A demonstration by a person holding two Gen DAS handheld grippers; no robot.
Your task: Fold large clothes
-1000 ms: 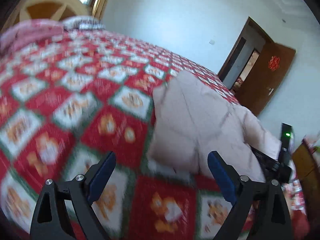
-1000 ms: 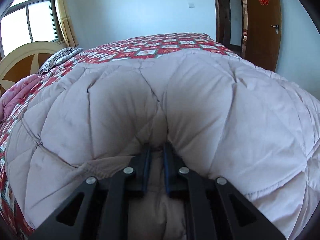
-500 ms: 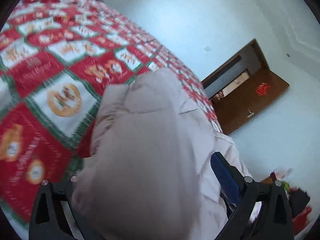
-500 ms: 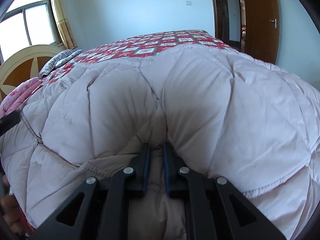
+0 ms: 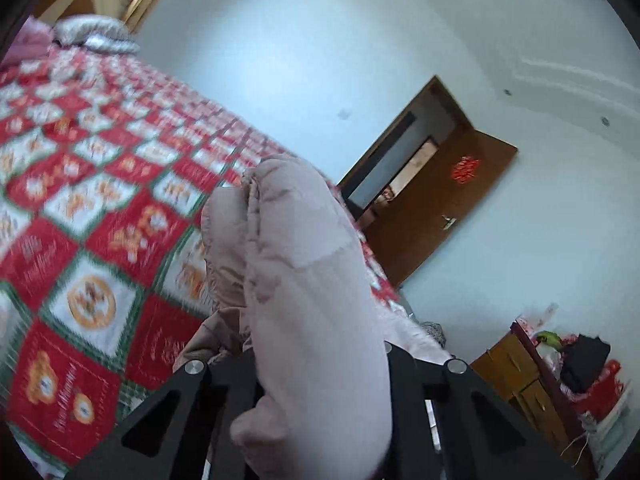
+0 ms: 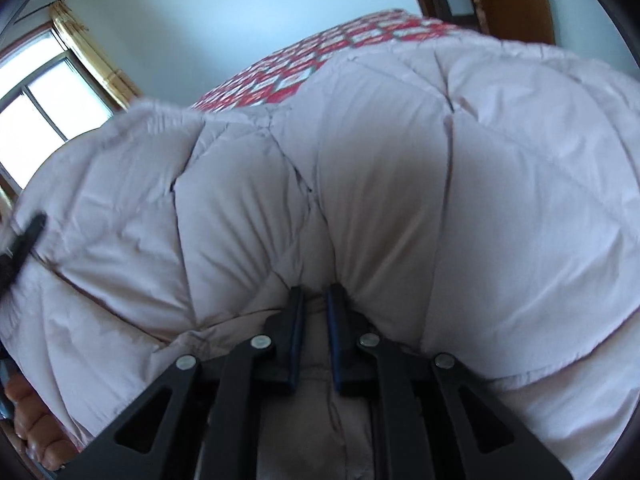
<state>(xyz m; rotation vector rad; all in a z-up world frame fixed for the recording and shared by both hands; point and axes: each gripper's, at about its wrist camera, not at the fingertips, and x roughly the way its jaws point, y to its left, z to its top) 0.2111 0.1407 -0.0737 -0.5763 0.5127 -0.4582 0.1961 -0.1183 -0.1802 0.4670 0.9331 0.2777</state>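
Note:
A pale pink quilted down coat [image 6: 400,168] lies bulging on the bed and fills the right wrist view. My right gripper [image 6: 316,300] is shut on a pinch of its fabric at the near edge. In the left wrist view a puffy fold of the same coat [image 5: 304,280] stands up between the black arms of my left gripper [image 5: 320,364], which is closed on it; its fingertips are hidden under the fabric. The fold is lifted above the bedspread.
The bed has a red, white and green patchwork bedspread [image 5: 100,220] with pillows [image 5: 92,34] at the headboard. A brown door [image 5: 440,216] stands open on the right, with a wooden cabinet [image 5: 532,380] and bags beside it. A window [image 6: 44,120] is at left.
My left gripper went from open above the bedspread to closed on a fold of the coat, then lifted it. My right gripper kept its grip and tilted upward.

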